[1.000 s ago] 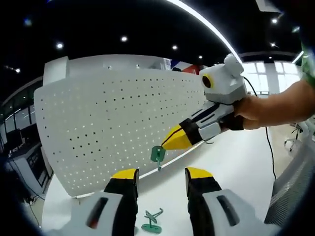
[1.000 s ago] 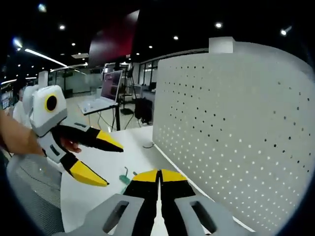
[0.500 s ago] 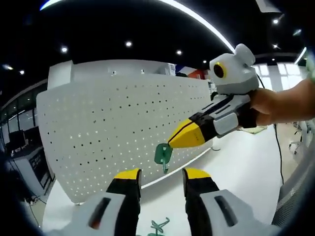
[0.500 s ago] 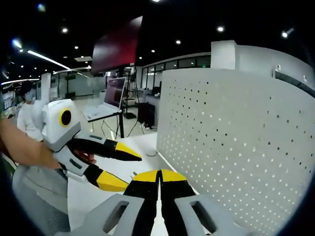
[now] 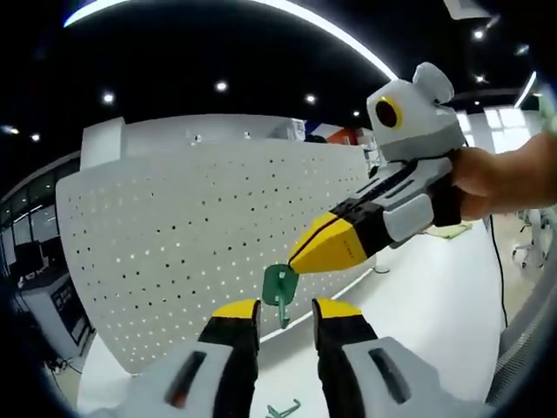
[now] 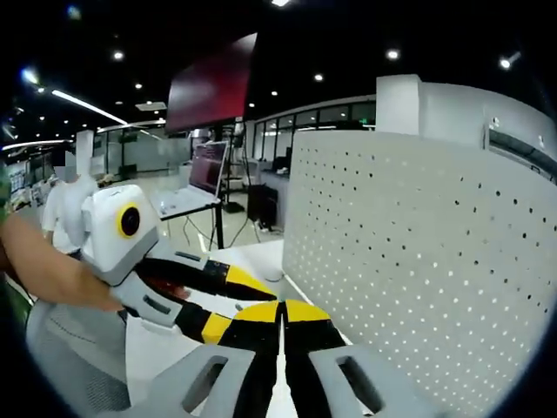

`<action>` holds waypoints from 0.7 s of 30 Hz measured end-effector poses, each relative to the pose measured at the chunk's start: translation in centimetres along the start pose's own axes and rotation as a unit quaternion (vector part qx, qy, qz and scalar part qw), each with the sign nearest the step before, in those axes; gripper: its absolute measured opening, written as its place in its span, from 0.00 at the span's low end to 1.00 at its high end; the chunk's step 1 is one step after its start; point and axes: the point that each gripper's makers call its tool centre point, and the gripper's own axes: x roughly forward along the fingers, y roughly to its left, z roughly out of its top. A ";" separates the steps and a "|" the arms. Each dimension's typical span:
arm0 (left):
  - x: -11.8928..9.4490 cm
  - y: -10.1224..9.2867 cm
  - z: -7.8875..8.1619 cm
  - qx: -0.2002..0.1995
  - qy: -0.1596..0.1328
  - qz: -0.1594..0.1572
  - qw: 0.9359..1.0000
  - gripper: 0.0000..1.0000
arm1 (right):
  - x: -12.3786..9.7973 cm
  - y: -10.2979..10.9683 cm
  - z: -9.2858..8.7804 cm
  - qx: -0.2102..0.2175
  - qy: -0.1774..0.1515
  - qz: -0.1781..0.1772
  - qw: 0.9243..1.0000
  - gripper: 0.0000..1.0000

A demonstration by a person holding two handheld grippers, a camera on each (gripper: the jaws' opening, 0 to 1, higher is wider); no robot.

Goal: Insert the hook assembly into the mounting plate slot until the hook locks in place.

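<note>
In the left gripper view, the right gripper [image 5: 296, 261] reaches in from the right, held by a person's hand [image 5: 500, 178], and its yellow tips are pressed together on the top of a small green hook [image 5: 280, 289]. The hook hangs from those tips in the air, its flat head uppermost and its thin stem pointing down, just in front of the white pegboard [image 5: 174, 252]; whether it touches the board cannot be told. The pegboard stands upright on a white table [image 5: 435, 305] and curves away to the left, dotted with rows of small holes. The left gripper [image 5: 285, 315] rises from the bottom of this view with its two yellow-tipped jaws standing apart, nothing between them, and the hook's stem hangs just above the gap. A second green piece [image 5: 283, 409] lies on the table low down between the jaws, mostly hidden.

In the right gripper view, the right gripper [image 6: 282, 312] has its jaws closed tight against each other; the hook itself is hidden behind the tips. The left gripper [image 6: 228, 300] comes in from the left, its jaws spread, one above and one below, with its lower yellow tip just beside the right gripper's tips. The pegboard [image 6: 418, 261] fills the right side
</note>
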 end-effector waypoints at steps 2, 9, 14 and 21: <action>0.0 -0.1 0.1 0.004 -0.002 -0.002 1.000 0.19 | 0.0 0.1 0.0 0.000 0.000 0.000 1.000 0.00; -0.2 -0.1 0.3 0.010 -0.009 -0.004 1.000 0.09 | 0.0 0.2 0.0 0.003 -0.001 0.000 1.000 0.00; -0.3 0.2 0.3 0.005 -0.014 -0.002 1.000 0.05 | 0.1 0.1 -0.2 0.010 0.000 -0.001 1.000 0.00; -0.2 0.3 0.1 -0.002 -0.015 0.002 1.000 0.04 | 0.1 0.0 -0.4 0.016 0.002 -0.002 1.000 0.00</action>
